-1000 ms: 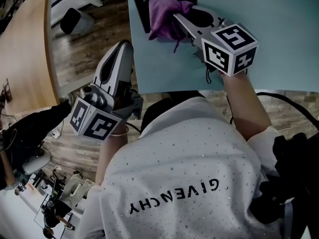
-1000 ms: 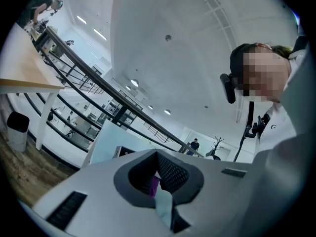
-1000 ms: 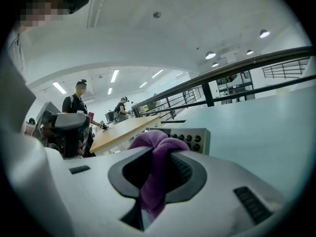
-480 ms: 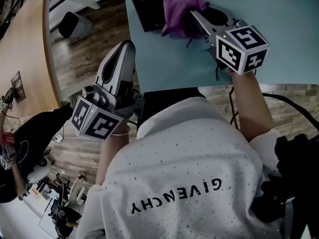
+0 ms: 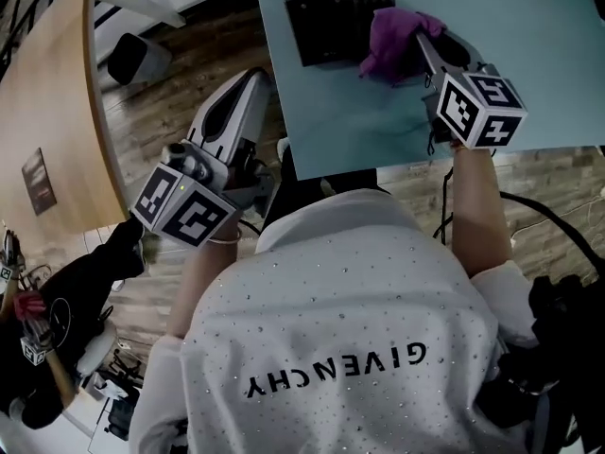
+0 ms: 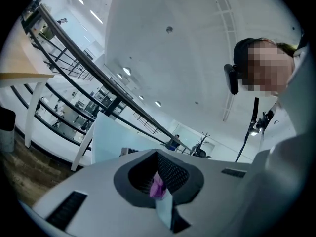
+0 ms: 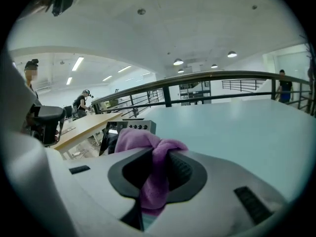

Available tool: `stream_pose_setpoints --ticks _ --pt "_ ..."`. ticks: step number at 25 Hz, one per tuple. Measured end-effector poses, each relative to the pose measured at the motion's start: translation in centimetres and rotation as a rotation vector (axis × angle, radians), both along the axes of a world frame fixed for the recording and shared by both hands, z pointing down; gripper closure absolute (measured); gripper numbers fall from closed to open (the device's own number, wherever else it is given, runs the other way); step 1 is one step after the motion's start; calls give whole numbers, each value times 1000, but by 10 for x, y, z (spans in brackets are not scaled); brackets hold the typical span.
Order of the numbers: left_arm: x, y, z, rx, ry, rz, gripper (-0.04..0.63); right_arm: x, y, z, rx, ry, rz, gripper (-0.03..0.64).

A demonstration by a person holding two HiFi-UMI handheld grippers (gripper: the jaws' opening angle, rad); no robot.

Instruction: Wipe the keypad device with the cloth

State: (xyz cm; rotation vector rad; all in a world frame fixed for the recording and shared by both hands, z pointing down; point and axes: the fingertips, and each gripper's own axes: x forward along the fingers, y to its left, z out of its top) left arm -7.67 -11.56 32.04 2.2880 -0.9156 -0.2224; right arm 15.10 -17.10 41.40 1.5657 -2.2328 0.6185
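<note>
Rightward is where the purple cloth (image 5: 388,41) has travelled: a second ago it was bunched over the face of the keypad device (image 5: 331,26), and now it sits at the device's right end, leaving most of the dark face uncovered. The right tongs (image 5: 416,38) have swung across with it.

The right tongs are pinching the cloth. In the right gripper view a fold of purple runs down between the two jaws and the rest billows out just past the tips. In the head view the bunched cloth overlaps the right edge of the device.

The keypad device is a dark, flat rectangle lying on the pale blue-green surface (image 5: 359,126), just ahead of the right tongs' tips and to their left. Its long axis runs across the direction the right tongs point, a little skewed to the surface's edges. A row of small round buttons lines the side farthest from the tongs.

The left tongs (image 5: 253,83) are held off the surface, well apart from the device and to the left of the right tongs, above a wooden floor (image 5: 180,102). Their jaws are pressed together with nothing gripped. They point roughly the same way as the right tongs, toward the surface's left edge.
</note>
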Motion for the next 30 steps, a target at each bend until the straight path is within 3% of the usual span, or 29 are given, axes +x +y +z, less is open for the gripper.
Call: stream_pose_setpoints --ticks 3,6,9,12,15,19,25,30 --pt "-18 -13 9 -17 -49 19 595 -18 6 -23 71 19 5 551" --pt "-30 -24 13 -31 -52 31 595 -51 9 -47 152 49 -76 551" --pt "-26 -28 6 -18 -30 80 595 -94 18 -54 159 71 -247 552" --pt "-19 -33 -2 -2 -8 121 595 -140 34 -43 86 118 -500 552" --pt "-17 -33 -5 20 14 169 595 -184 42 -29 28 139 -607 552" --pt "-16 -28 1 35 45 210 595 -199 31 -12 17 198 -486 551" --pt "-3 -16 -2 58 35 249 595 -126 17 8 -9 250 -252 549" --pt "-21 -24 -3 39 34 231 595 -75 12 10 -50 147 -33 550"
